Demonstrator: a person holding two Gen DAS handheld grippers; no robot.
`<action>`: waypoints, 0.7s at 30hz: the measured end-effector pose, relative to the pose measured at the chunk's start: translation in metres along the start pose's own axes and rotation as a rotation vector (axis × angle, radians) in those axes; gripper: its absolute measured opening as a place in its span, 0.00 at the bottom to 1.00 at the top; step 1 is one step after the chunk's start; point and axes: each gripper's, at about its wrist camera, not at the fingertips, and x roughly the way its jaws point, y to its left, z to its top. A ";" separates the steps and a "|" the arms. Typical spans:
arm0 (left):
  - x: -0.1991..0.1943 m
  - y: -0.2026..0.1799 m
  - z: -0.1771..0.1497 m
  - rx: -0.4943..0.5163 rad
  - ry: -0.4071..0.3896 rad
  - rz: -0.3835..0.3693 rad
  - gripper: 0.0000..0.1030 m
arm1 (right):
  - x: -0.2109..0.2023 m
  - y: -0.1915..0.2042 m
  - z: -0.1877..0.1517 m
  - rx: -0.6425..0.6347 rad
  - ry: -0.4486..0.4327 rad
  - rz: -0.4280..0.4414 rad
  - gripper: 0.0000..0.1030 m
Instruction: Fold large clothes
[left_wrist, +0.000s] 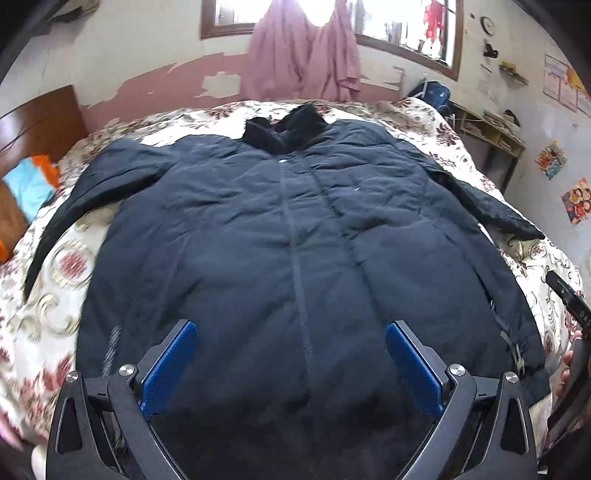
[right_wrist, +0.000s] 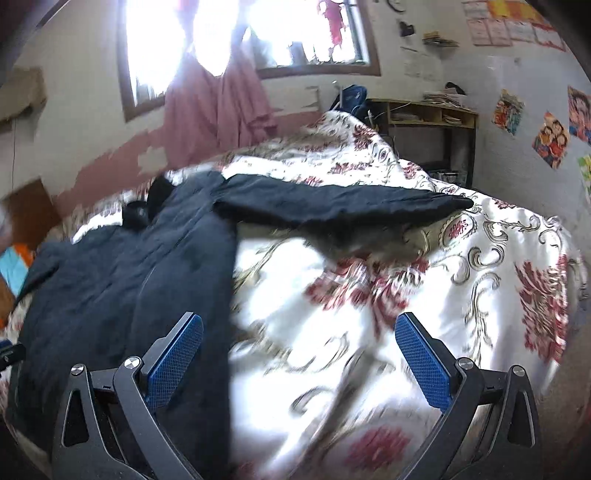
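Both grippers wide and empty, left gripper (left_wrist: 291, 354) over the hem of the jacket (left_wrist: 295, 229) lying flat, front up on the bed (left_wrist: 62, 266), right gripper (right_wrist: 299, 354) beside it: grab 1 sleeve (right_wrist: 332, 203) near the cuff, fold inward.

Jacket (left_wrist: 295, 240) hem: hidden behind the left gripper (left_wrist: 291, 354) frame
Bedspread (right_wrist: 369, 295) pattern: smeared by motion blur in the right wrist view
Hand (left_wrist: 567, 373): cut off at the frame edge
Wall posters (right_wrist: 550, 140): details too small to be read
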 end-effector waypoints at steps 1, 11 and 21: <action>0.005 -0.004 0.007 0.003 -0.001 -0.013 1.00 | 0.007 -0.008 0.004 0.017 0.000 0.014 0.99; 0.069 -0.058 0.098 -0.003 -0.009 -0.160 1.00 | 0.105 -0.063 0.050 0.122 0.102 0.032 0.99; 0.146 -0.133 0.168 0.065 -0.034 -0.179 1.00 | 0.192 -0.114 0.090 0.413 0.125 0.024 0.99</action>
